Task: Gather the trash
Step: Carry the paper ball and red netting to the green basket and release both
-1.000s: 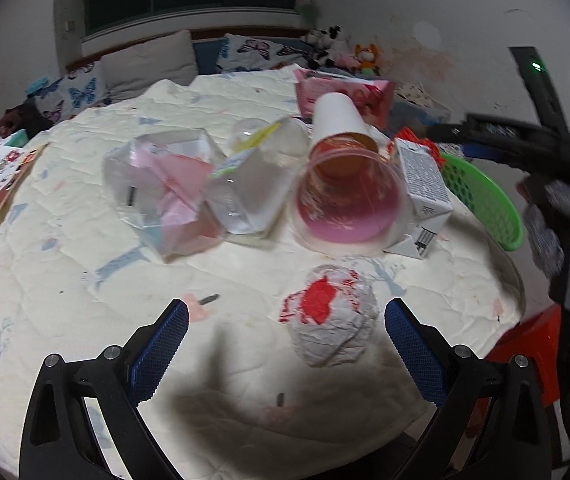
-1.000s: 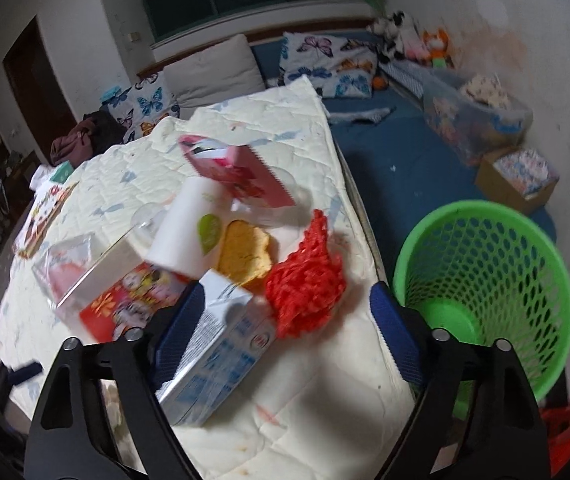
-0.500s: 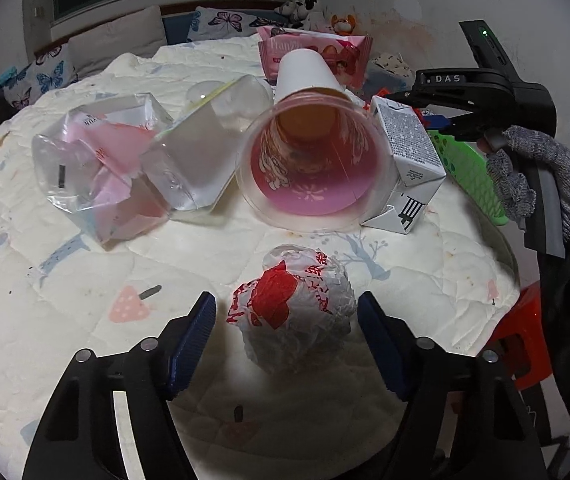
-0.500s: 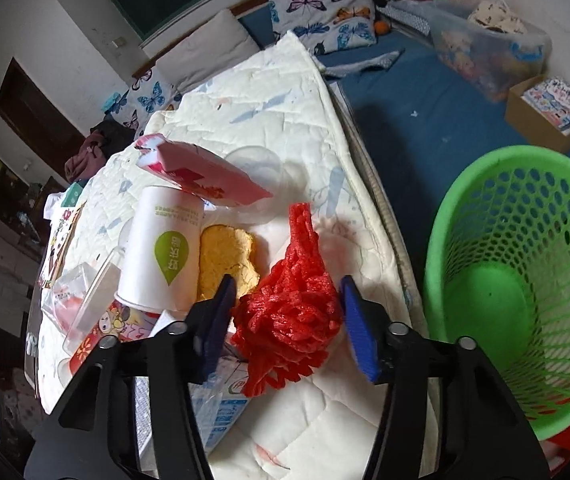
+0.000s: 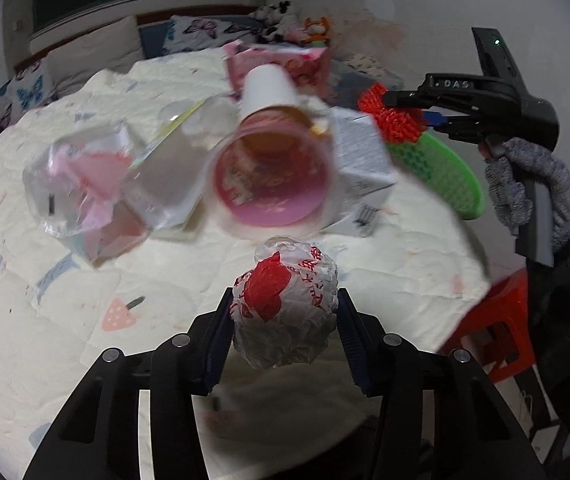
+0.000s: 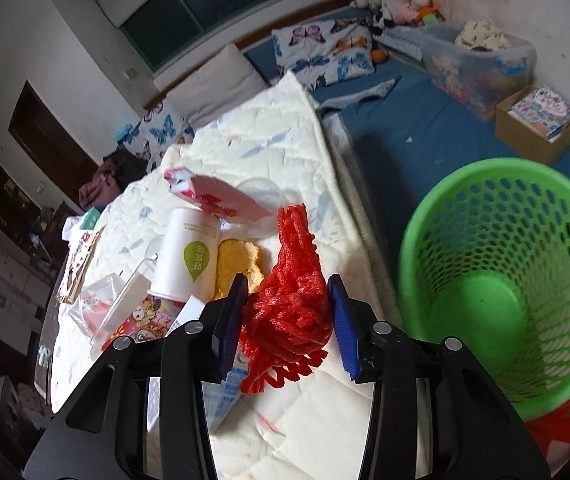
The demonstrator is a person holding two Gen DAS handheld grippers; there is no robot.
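Note:
My left gripper point(image 5: 285, 312) is shut on a crumpled white paper ball with red print point(image 5: 285, 308), held just above the quilted mattress point(image 5: 65, 304). My right gripper point(image 6: 287, 316) is shut on a bunched red net point(image 6: 291, 300), lifted over the mattress edge; it also shows in the left wrist view point(image 5: 393, 118). A green mesh basket point(image 6: 505, 280) stands on the floor to the right of the mattress. More trash lies on the mattress: a pink plastic cup point(image 5: 273, 184), a white paper cup point(image 6: 187, 256), a milk carton point(image 5: 361, 156) and clear plastic wrappers point(image 5: 81, 184).
A pink packet point(image 6: 213, 196) and a yellow sponge-like piece point(image 6: 237, 264) lie behind the net. A red stool point(image 5: 497, 328) stands by the mattress corner. A blue floor mat, a cardboard box point(image 6: 537, 120) and a plastic bin point(image 6: 477, 60) are beyond the basket.
Both grippers have closed from open: the left onto the paper ball, the right onto the red net. Both items are now lifted, and the right one has shifted towards the basket.

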